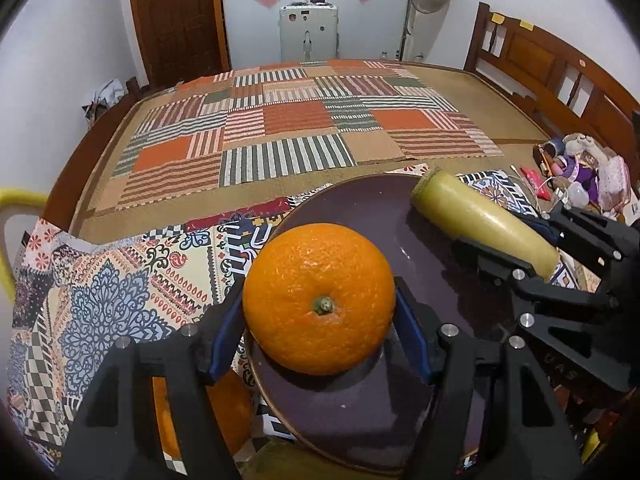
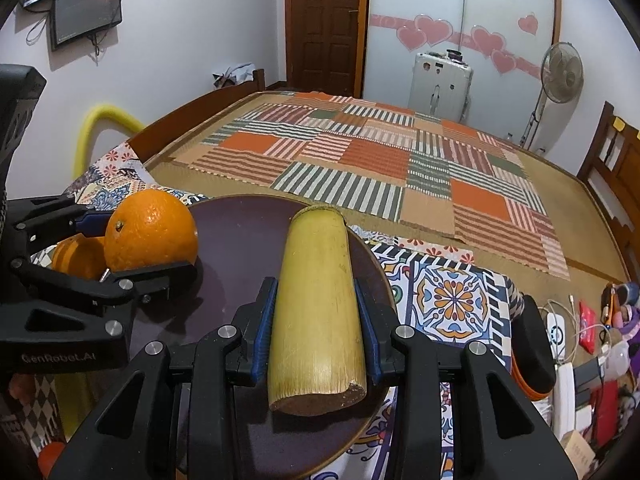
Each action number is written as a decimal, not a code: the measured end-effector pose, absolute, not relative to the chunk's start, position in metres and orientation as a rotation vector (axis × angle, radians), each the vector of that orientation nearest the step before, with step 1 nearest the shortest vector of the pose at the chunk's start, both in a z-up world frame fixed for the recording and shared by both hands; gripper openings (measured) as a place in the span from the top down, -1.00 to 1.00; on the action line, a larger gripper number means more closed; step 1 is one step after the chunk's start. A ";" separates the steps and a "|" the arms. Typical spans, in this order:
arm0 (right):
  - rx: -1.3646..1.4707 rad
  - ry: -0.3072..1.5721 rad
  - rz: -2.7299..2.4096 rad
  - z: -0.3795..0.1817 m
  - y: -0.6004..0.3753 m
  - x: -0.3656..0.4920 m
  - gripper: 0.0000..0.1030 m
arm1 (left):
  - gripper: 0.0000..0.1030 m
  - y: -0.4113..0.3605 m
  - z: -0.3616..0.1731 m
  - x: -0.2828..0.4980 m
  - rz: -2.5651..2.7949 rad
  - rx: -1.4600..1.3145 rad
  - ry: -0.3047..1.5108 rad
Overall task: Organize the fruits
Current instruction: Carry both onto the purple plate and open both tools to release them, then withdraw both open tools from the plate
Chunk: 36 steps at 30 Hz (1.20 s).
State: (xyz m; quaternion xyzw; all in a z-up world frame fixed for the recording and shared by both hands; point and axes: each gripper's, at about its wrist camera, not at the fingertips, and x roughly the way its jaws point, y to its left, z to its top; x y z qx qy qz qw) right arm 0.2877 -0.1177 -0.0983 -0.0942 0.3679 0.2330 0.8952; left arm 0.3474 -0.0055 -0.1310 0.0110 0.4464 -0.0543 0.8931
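Note:
A dark purple plate (image 1: pixel 360 412) lies on a patterned cloth at the table's near edge. My left gripper (image 1: pixel 320 320) is shut on an orange (image 1: pixel 318 298) and holds it over the plate's left part. My right gripper (image 2: pixel 316 320) is shut on a yellow-green cut sugarcane piece (image 2: pixel 316 304) and holds it over the plate (image 2: pixel 236 240). The cane (image 1: pixel 480 220) and right gripper also show at the right of the left wrist view. The orange (image 2: pixel 150 232) shows at the left of the right wrist view. A second orange (image 1: pixel 232 412) lies left of the plate, partly hidden.
A striped patchwork mat (image 1: pixel 288 124) covers the big wooden table behind the plate. Clutter of small items and cables (image 2: pixel 600 332) lies at the right. A black and orange object (image 2: pixel 534 352) stands right of the plate. A yellow chair (image 2: pixel 104 124) is at the left.

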 end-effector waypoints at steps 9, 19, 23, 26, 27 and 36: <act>-0.201 0.791 0.490 -0.103 -0.115 0.290 0.33 | -0.51 -0.004 -0.128 0.346 -0.111 0.016 0.905; -0.196 0.729 0.483 -0.083 -0.118 0.276 0.31 | -0.61 0.003 -0.101 0.318 -0.093 0.015 0.819; -0.176 0.688 0.483 -0.068 -0.122 0.262 0.31 | -0.61 0.005 -0.082 0.296 -0.076 0.039 0.749; -0.167 0.644 0.483 -0.056 -0.126 0.249 0.31 | -0.61 0.011 -0.066 0.274 -0.073 0.051 0.697; -0.160 0.630 0.487 -0.052 -0.128 0.243 0.30 | -0.62 0.012 -0.062 0.270 -0.073 0.051 0.688; -0.133 0.530 0.501 -0.033 -0.143 0.197 0.16 | -0.70 0.040 -0.043 0.213 -0.045 0.056 0.626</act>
